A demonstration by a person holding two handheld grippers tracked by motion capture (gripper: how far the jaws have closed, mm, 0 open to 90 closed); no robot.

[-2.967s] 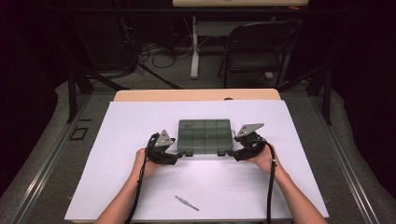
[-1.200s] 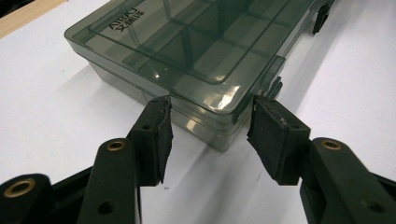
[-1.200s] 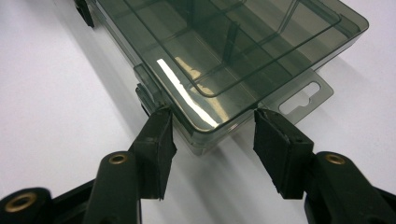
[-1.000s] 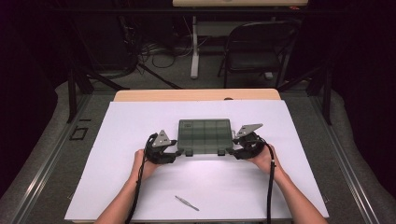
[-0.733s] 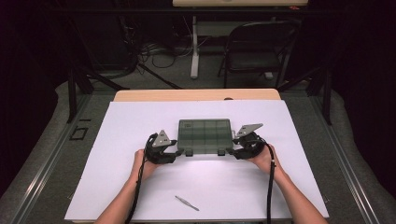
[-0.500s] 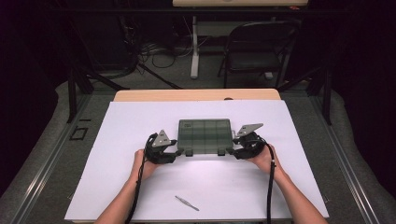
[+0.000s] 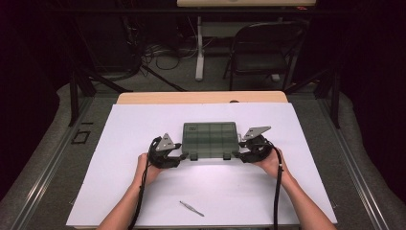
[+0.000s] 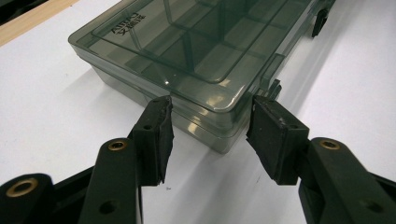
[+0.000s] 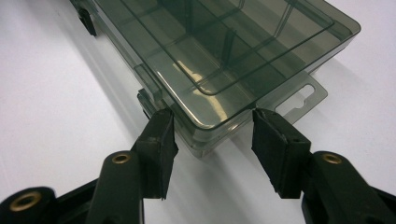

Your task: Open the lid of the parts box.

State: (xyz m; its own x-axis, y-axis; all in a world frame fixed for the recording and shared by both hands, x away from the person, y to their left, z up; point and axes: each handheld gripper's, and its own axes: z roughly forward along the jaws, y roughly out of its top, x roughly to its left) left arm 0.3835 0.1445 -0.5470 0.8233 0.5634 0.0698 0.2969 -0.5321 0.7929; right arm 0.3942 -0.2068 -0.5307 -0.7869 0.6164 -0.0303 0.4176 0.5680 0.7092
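Barely any shift over the last three seconds. Right tool [image 7: 238,154] nudged a touch inward toward the box; left tool [image 7: 181,155] much as before. Over the final second, no visible movement of either tool or of the box.

Smoky transparent compartment box [image 7: 209,139] lying flat, lid shut, on the white sheet [image 7: 143,124] covering the tabletop [image 7: 201,97], roughly mid-sheet.

Seen from the left gripper view: left tool [image 8: 209,135] with jaws apart, straddling a near corner of the compartment box [image 8: 187,46], pads just beside the walls. Actual contact too close to call. Dark latch [image 8: 320,21] farther along the front edge.

Seen from the right gripper view: right tool [image 9: 210,135] likewise spread, bracketing the other near corner of the compartment box [image 9: 224,42], just beside the clear hang tab [image 9: 303,95]. Not clamped.

Near the person's edge, well apart from the box: slim metal tweezers [image 7: 191,208], untouched.

Likely meaning: approach finished, both tools settled and lined up on the two near corners. Probably poised to pinch and steady, lift or reposition the box, or to work the front latches. Nothing gripped yet, so the handling proper not yet begun. Worth minding on closing: smooth plastic corners, and a fair chance of the pads sliding off or skewing the box unless both sides bite evenly.
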